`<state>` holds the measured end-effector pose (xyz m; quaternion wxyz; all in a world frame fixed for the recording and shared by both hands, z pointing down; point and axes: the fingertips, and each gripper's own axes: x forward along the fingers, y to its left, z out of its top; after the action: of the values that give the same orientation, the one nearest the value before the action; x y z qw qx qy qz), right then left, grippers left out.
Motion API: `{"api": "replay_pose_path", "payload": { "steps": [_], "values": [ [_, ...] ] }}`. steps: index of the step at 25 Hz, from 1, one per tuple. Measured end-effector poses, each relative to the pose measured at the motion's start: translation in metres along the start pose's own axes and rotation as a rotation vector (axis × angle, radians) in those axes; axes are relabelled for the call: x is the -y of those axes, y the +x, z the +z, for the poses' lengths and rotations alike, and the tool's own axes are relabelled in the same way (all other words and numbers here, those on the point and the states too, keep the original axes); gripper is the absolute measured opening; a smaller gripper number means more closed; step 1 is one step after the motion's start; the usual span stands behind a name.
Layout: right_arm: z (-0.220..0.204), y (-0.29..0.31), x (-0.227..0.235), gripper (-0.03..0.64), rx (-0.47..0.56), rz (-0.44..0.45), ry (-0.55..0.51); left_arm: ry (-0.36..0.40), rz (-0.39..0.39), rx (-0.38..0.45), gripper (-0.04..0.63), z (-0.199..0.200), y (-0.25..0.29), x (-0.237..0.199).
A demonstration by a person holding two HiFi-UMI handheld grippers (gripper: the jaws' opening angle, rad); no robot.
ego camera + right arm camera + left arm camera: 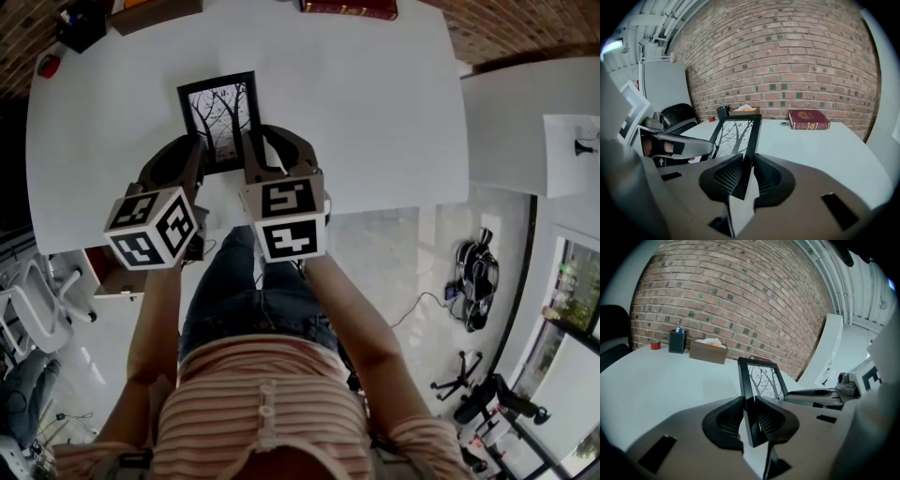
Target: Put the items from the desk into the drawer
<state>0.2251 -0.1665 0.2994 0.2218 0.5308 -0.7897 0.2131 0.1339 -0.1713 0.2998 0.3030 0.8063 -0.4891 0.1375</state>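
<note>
Black picture frame (221, 114), just one, is clamped by left hand-held gripper (749, 414) and right hand-held gripper (743, 176).

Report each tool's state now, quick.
Left tool: closed on the picture frame, at its left edge.
Right tool: closed on the same picture frame, at its right edge.

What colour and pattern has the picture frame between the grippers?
Black picture frame, bare dark tree branches on white; clearest in the head view.
</note>
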Motion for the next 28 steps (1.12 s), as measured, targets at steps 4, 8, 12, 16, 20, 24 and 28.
{"api": "replay_pose_path", "payload": {
  "steps": [4, 8, 12, 16, 20, 24, 28],
  "values": [
    [0.005, -0.011, -0.007, 0.081, 0.037, 0.005, -0.008, 0.02, 0.011, 0.034, 0.08, 0.006, -0.014, 0.004],
    [0.01, -0.023, -0.016, 0.081, 0.071, 0.013, -0.02, 0.042, 0.026, 0.073, 0.08, 0.01, -0.031, 0.008],
    [0.009, -0.039, -0.03, 0.081, 0.099, 0.039, -0.062, 0.031, 0.053, 0.119, 0.08, 0.005, -0.054, 0.012],
    [0.003, -0.062, -0.045, 0.081, 0.133, 0.066, -0.105, 0.029, 0.084, 0.163, 0.08, -0.006, -0.081, 0.02],
    [0.003, -0.082, -0.05, 0.081, 0.15, 0.099, -0.107, 0.045, 0.118, 0.181, 0.08, -0.006, -0.101, 0.033],
    [0.0, -0.092, -0.05, 0.081, 0.143, 0.12, -0.093, 0.045, 0.134, 0.175, 0.08, -0.008, -0.108, 0.041],
    [0.001, -0.099, -0.055, 0.081, 0.151, 0.133, -0.1, 0.038, 0.146, 0.188, 0.08, -0.009, -0.119, 0.044]
  ]
}}
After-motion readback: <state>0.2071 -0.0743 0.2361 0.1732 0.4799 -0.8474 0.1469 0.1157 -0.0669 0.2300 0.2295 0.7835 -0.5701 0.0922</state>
